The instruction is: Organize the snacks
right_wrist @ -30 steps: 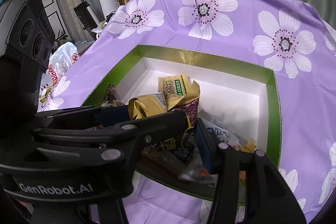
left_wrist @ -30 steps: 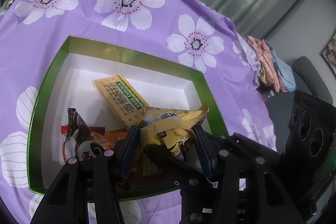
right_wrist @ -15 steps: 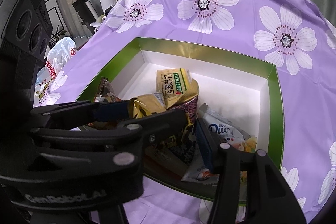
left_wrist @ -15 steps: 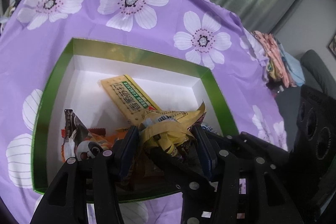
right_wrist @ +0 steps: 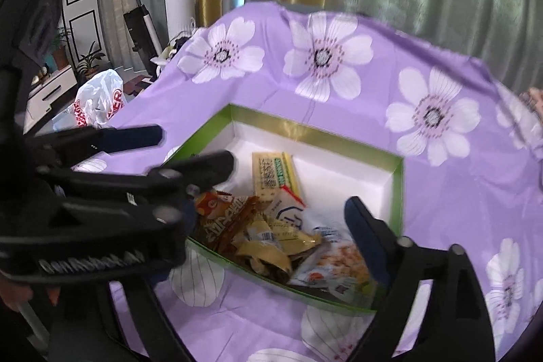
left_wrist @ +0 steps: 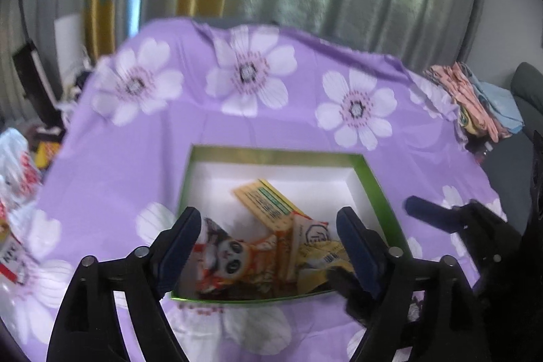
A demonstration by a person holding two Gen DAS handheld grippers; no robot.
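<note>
Left-wrist view: both grippers, left gripper [left_wrist: 268,238] and right gripper [right_wrist: 288,192], had just sprung wide and empty above the green box [left_wrist: 271,155]; a clean release meant lifting straight clear of its snack packets [left_wrist: 271,243].

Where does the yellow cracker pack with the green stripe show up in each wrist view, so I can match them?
Left wrist: the yellow cracker pack lies in the middle of the green box, angled, just above the panda packet.
Right wrist: the same pack lies near the box's far white wall, above the snack pile.
Shared landmark: the green box on the purple flowered cloth.
</note>
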